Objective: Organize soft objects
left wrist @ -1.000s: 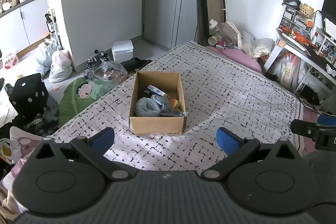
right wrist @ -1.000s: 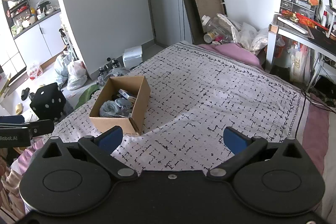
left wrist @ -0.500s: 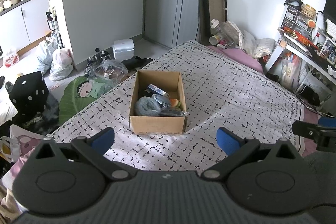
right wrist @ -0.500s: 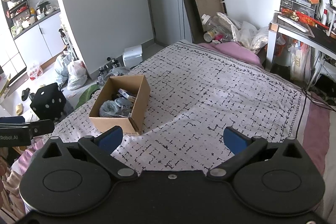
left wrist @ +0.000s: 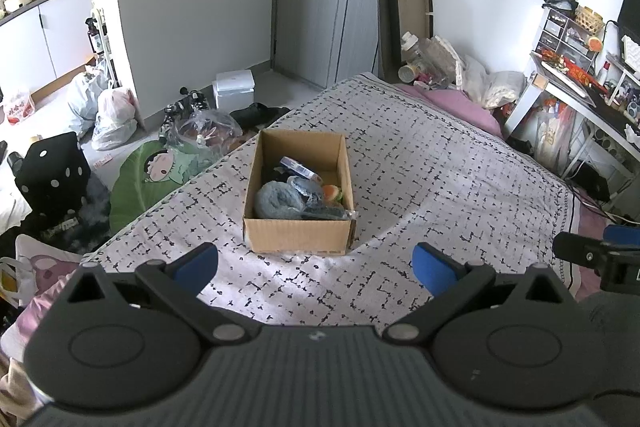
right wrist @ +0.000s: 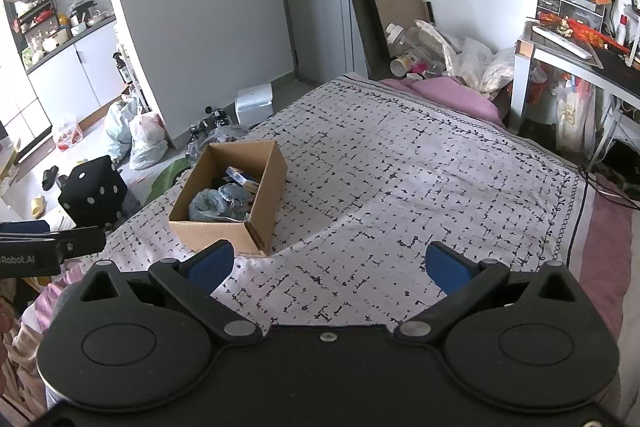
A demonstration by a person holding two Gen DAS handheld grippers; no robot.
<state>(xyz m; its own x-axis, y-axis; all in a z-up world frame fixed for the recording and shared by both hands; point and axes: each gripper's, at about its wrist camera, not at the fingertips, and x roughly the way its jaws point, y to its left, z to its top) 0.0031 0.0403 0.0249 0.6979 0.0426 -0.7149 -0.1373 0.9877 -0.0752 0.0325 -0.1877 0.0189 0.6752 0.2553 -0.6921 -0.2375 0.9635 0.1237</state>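
On the bed, the cardboard box holds the soft objects. Left tool and right tool hover near it, spread wide and empty. A careless reach could tip the light box. Against the earlier frames, nothing has visibly shifted.

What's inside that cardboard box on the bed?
The cardboard box holds a grey-blue fabric bundle, a small blue packet, an orange-and-green soft item and something dark. Whatever lies beneath these is covered.
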